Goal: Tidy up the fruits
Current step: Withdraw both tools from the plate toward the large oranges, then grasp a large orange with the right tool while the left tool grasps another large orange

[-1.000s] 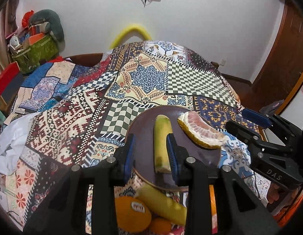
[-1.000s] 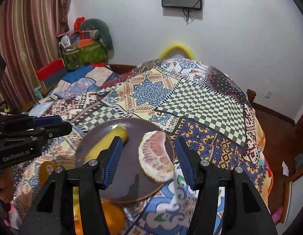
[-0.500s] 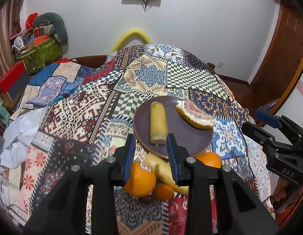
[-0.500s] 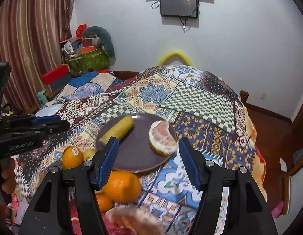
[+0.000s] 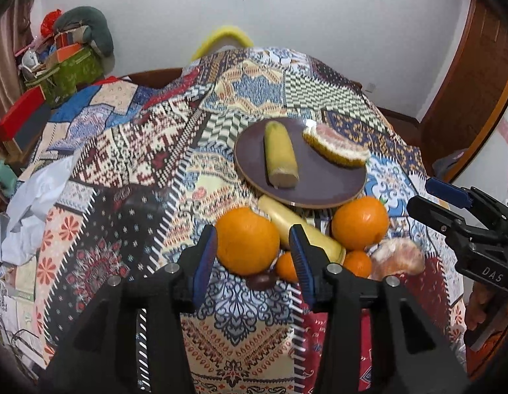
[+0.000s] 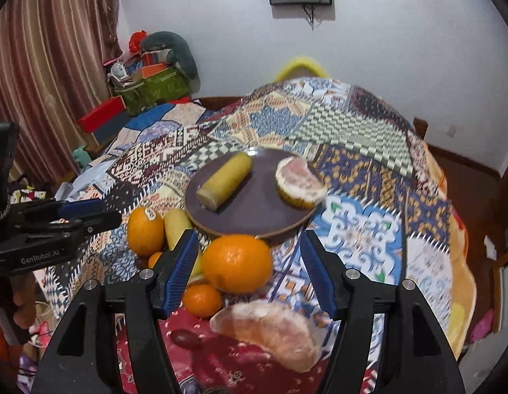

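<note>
— Brown plate, at centre frame on the patchwork bedspread: what has been placed?
— One banana piece and one pomelo wedge.
— What is left?
— Two oranges, a banana, small citrus and a pomelo segment, lower frame.
— And both tongs?
— Left tongs, just opened, and right tongs are empty, partly open.

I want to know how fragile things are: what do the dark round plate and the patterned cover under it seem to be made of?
The plate looks like glazed ceramic or glass: smooth dark purple-brown, with a small glint at its far rim; plastic cannot be excluded. The cover looks like soft printed cloth, matte, draping and creasing over the edges.
</note>
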Demonstrator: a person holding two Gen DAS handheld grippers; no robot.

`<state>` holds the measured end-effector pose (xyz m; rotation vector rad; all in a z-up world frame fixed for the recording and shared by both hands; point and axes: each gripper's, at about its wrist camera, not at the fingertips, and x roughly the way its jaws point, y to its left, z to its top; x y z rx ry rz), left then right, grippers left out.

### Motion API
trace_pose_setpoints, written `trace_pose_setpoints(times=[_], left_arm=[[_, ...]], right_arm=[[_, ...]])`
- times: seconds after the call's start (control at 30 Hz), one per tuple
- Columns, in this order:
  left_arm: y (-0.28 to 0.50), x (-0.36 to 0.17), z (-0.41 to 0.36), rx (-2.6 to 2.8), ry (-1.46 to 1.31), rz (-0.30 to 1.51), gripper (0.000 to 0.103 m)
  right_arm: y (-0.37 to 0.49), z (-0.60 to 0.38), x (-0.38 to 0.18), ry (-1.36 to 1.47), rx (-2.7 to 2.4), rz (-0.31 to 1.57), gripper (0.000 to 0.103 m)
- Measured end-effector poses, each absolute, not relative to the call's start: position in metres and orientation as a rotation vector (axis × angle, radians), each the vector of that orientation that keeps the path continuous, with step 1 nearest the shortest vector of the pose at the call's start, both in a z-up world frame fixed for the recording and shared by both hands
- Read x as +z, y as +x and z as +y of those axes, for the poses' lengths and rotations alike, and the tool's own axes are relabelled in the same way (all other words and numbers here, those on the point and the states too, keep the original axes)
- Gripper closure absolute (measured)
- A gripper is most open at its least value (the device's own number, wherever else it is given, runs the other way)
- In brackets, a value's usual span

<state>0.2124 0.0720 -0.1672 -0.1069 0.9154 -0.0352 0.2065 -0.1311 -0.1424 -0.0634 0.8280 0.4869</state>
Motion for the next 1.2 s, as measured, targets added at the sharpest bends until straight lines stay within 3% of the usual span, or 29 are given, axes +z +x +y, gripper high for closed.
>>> trace_pose_setpoints(times=[0.13, 0.6, 0.97, 1.2], left_arm=[[0.211, -0.181, 0.072, -0.035, -0.107, 0.939, 0.051], [0.227, -0.215, 0.072, -0.03, -0.141, 0.993, 0.05], [0.245, -0.226, 0.077, -0.017, -0.167, 0.992, 0.041], [0.248, -0.229, 0.079, -0.018, -0.178, 0.971, 0.042]], right_arm=[[0.204, -0.13, -0.151, -0.052, 0.481, 0.853, 0.042], [0.214, -0.112, -0.185, -0.054, 0.513, 0.942, 0.042], [0.222, -0.106, -0.198, -0.073, 0.516, 0.953, 0.035], [0.222, -0.106, -0.198, -0.084, 0.524, 0.94, 0.037]])
